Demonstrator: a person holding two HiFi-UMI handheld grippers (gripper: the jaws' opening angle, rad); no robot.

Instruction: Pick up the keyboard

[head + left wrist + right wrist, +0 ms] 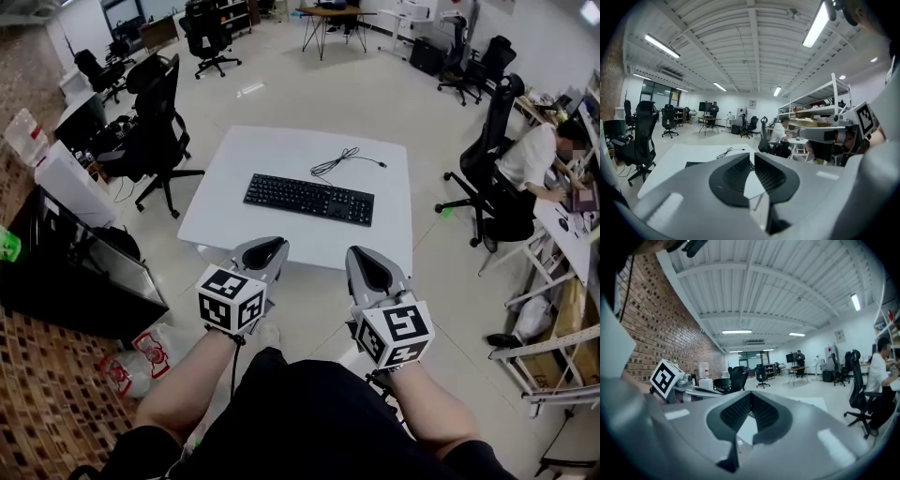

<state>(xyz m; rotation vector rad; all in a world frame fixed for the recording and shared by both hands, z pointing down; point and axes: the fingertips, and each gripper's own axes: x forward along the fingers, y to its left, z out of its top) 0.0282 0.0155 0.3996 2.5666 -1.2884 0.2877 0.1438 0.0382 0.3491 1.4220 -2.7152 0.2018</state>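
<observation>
A black keyboard [309,199] lies flat on the white table [281,150], with its black cable [342,161] coiled behind it. Both grippers hover in front of the table's near edge, short of the keyboard. My left gripper [272,246] is shut and empty, its tips together. My right gripper [361,255] is shut and empty too. In the left gripper view the shut jaws [752,157] point across the table, and a strip of keyboard [693,164] and the cable [726,152] show beyond them. The right gripper view has its closed jaws [750,397] in front of the table [811,401].
Black office chairs [155,131] stand left of the table and one [487,159] stands to the right. A person [534,159] sits at a desk at the right. A dark cabinet [66,262] lines the left side. White racks [553,366] stand at the lower right.
</observation>
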